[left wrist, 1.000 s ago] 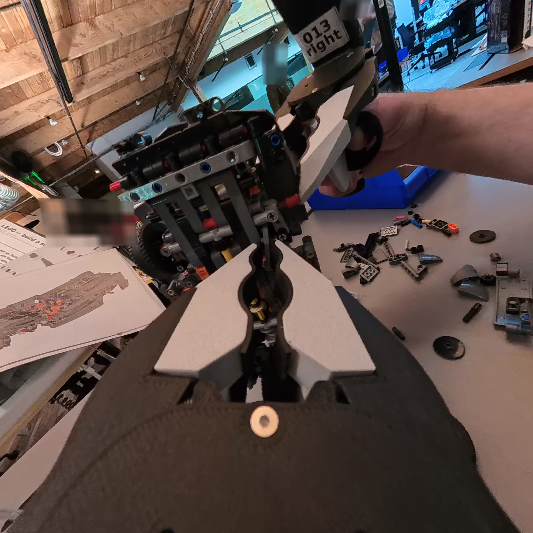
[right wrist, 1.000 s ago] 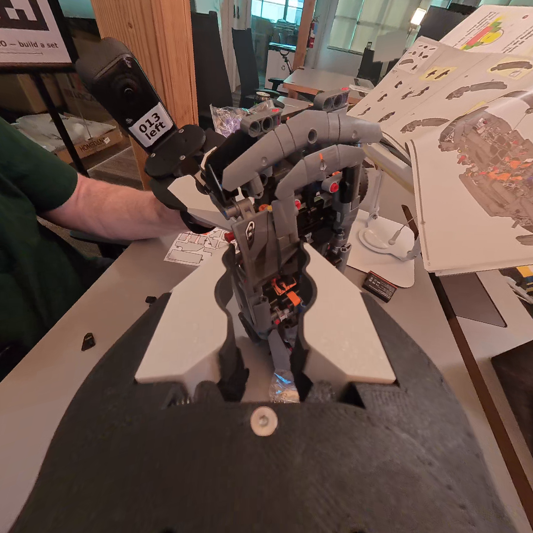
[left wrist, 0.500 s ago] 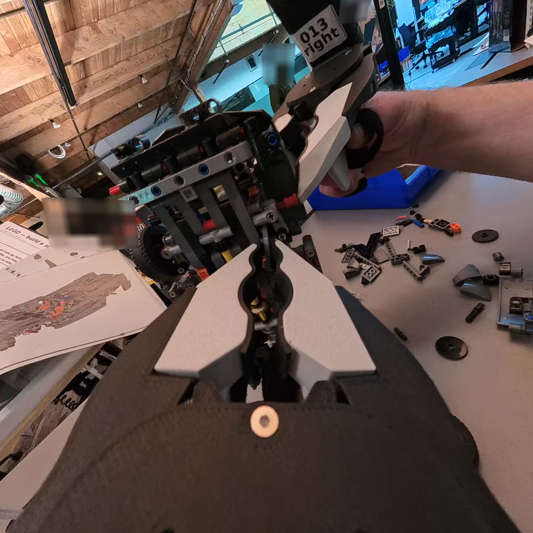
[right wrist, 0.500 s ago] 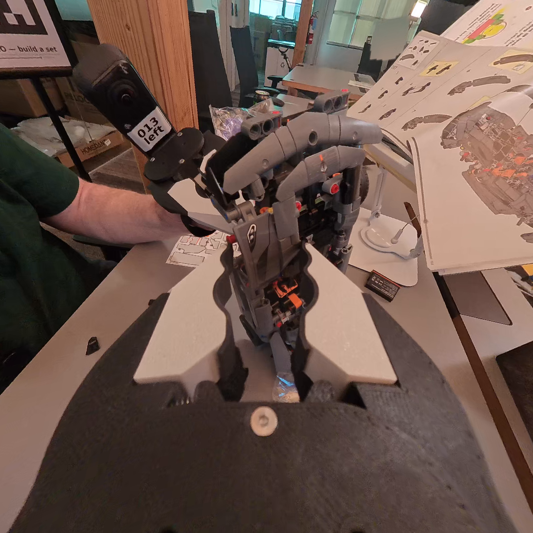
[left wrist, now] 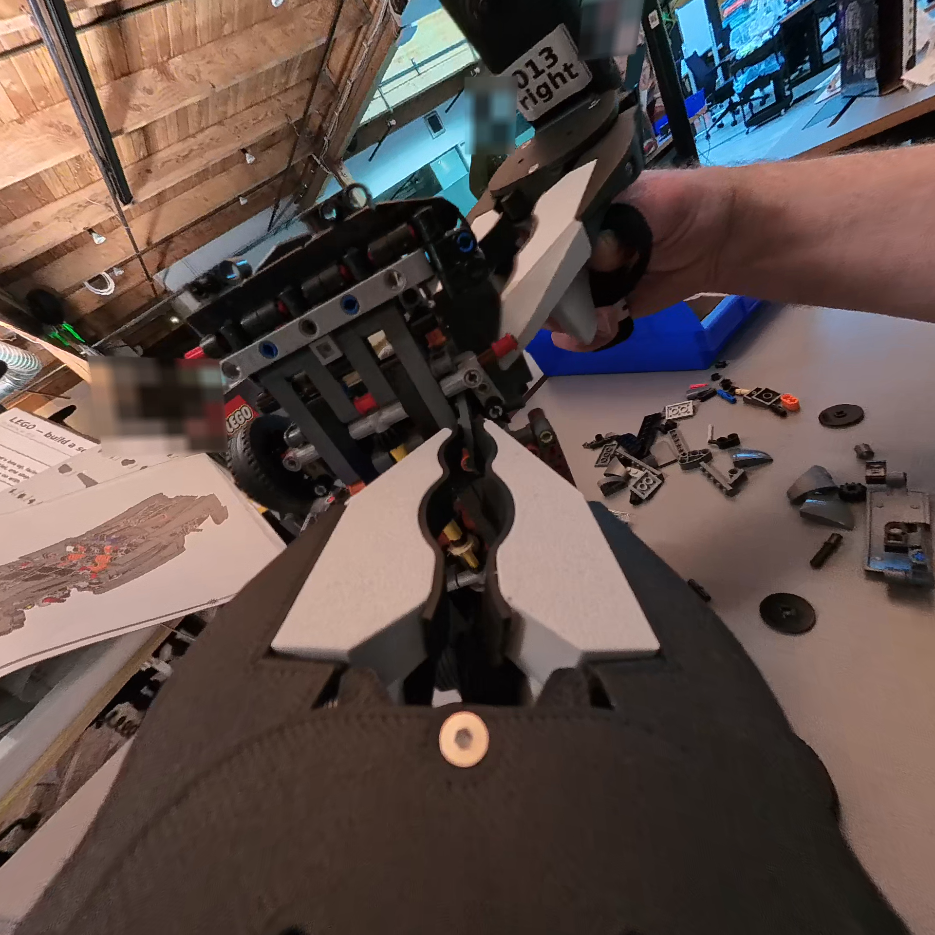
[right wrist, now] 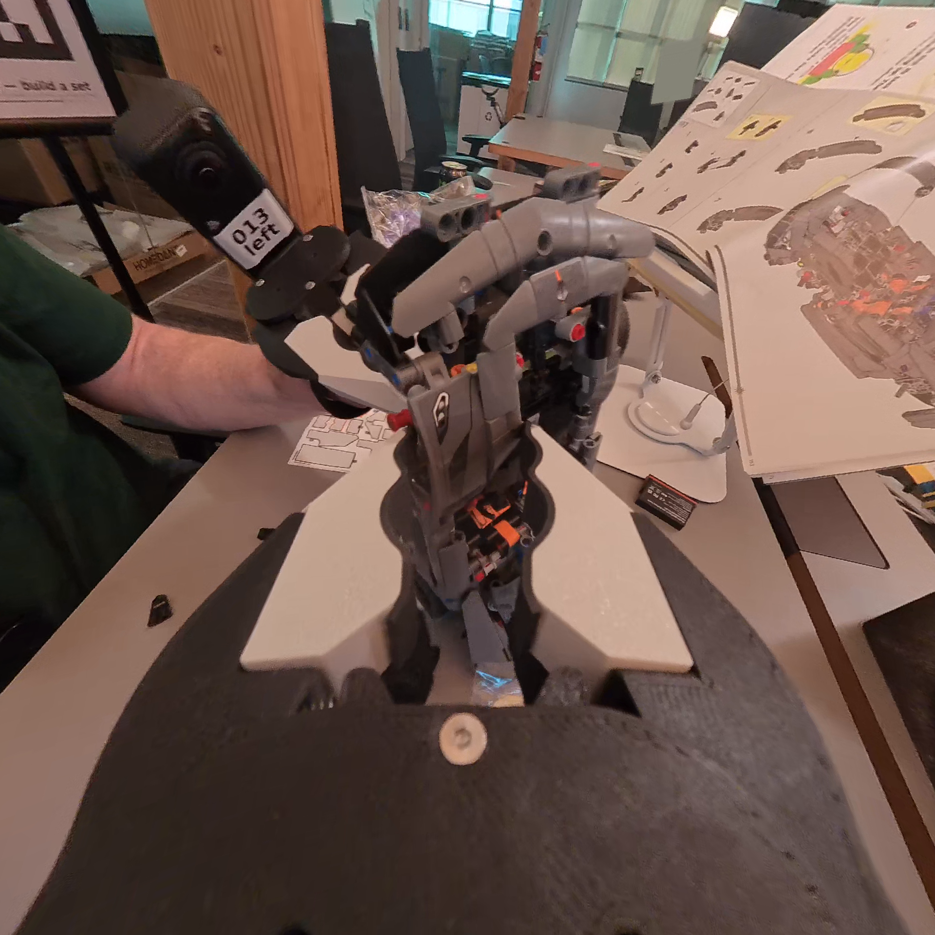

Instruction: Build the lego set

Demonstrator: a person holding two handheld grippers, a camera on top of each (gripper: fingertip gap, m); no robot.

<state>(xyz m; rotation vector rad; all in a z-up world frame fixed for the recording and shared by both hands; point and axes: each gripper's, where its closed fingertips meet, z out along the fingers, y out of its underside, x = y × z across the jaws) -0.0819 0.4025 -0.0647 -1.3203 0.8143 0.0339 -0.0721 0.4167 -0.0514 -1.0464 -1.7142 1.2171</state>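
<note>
A large, partly built lego model [left wrist: 349, 349] of black and grey beams with red, blue and yellow pins is held above the table by both grippers. My left gripper [left wrist: 468, 440] is shut on its lower end. In the right wrist view the model [right wrist: 506, 324] shows grey curved panels on top, and my right gripper [right wrist: 465, 440] is shut on its near end. The right gripper also shows in the left wrist view [left wrist: 546, 263], clamped on the model's far side. The left gripper also shows in the right wrist view [right wrist: 354, 354], at the model's left side.
Loose lego parts [left wrist: 673, 455] and black discs [left wrist: 787, 613] lie on the grey table [left wrist: 759, 708] to the right, beside a blue bin [left wrist: 647, 339]. An open instruction booklet [right wrist: 809, 303] stands at the right, with a white stand [right wrist: 673, 420] and a sticker sheet [right wrist: 344, 440] nearby. Left and right tips are no more than a few centimetres apart.
The model and both grippers have shifted slightly; the model is tipped a little more. Both grips are unchanged.
</note>
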